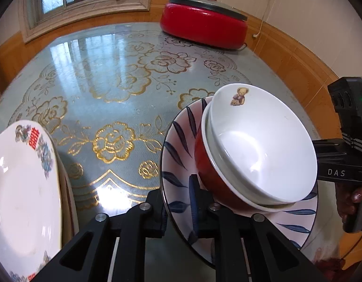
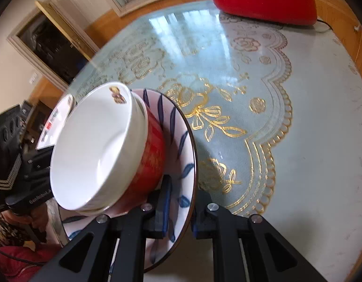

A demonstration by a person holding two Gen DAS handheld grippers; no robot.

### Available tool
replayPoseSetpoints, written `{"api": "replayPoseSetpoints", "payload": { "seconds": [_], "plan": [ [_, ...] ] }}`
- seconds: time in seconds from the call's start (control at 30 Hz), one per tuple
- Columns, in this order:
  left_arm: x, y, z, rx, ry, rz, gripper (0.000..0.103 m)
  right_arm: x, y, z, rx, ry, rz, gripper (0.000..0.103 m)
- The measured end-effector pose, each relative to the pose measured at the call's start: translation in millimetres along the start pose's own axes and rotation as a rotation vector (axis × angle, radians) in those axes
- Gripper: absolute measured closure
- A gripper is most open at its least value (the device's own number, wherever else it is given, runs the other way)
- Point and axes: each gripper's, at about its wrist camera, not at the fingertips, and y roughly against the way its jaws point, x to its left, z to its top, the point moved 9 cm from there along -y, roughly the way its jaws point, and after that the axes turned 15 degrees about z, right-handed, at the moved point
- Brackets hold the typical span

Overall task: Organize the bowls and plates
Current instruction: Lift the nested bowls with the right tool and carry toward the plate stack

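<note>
You have both claws clamped on opposite edges of the blue-leaf plate [image 1: 178, 138]: your left claw [image 1: 181, 209] pinches the rim at one side and your right claw [image 2: 181, 211] pinches the rim at the other, each nearly closed with only the thin plate edge between its pads. The plate rides tilted above the table [image 1: 105, 75], carrying a red bowl [image 1: 204, 162] with a white bear bowl [image 1: 263, 141] nested inside it. That stack is your risk. Both bowls lean with the plate, and nothing holds them except their own weight, so any further tilt, or one hand rising faster than the other, could slide the red bowl across the glazed surface and off the low side. The white bowl sits loosely in the red one and looks ready to shift first. A narrow rim pinch could also slip if you twist your wrists against each other. At your left, the white plate with red lettering [image 1: 23, 188] lies close by on what seems to be another dish; a careless swing that way could knock it. The red electric pot [image 1: 204, 25] stands well apart at the far edge.
</note>
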Motion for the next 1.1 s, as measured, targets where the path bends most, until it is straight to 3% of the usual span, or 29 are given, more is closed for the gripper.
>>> {"api": "replayPoseSetpoints", "payload": {
  "seconds": [0.17, 0.67, 1.1],
  "plan": [
    [-0.6, 2.2, 0.5, -0.018, 0.004, 0.009, 0.090, 2.0, 2.6, 4.0, -0.019, 0.066, -0.057, 0.090],
    [7.7, 14.7, 2.5, -0.058, 0.029, 0.014, 0.090, 14.4, 14.4, 14.6, -0.089, 0.104, -0.027, 0.091],
    [35.3, 45.7, 3.2, -0.103, 0.130, 0.030, 0.091, 44.7, 17.5, 33.9, -0.094, 0.158, 0.004, 0.092]
  ]
}}
